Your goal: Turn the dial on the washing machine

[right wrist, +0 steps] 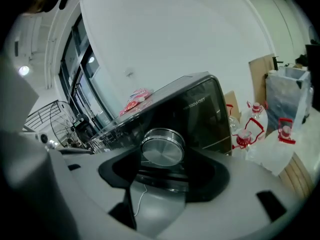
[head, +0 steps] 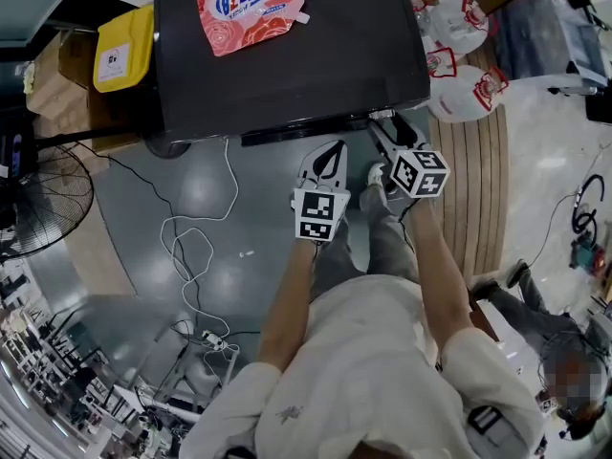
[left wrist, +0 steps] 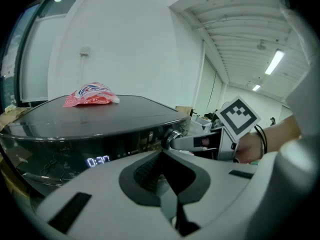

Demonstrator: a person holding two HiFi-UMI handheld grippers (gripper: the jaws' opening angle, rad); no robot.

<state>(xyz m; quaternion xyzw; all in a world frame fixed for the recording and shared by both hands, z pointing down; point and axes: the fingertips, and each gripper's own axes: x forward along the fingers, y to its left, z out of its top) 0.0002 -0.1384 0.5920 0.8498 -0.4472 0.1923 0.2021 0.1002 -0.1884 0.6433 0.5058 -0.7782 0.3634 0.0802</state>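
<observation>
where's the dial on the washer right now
The dial sits on the washing machine's front panel, right of the lit display in the left gripper view, and between the jaws of the right tongs in the right gripper view.

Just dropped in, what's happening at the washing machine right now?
A person stands at the dark washing machine with a gripper in each hand. The right gripper is closed on the silver dial on the front panel. The left gripper hangs shut and empty just short of the machine. The display reads 0:30, and a pink pouch lies on top.
</observation>
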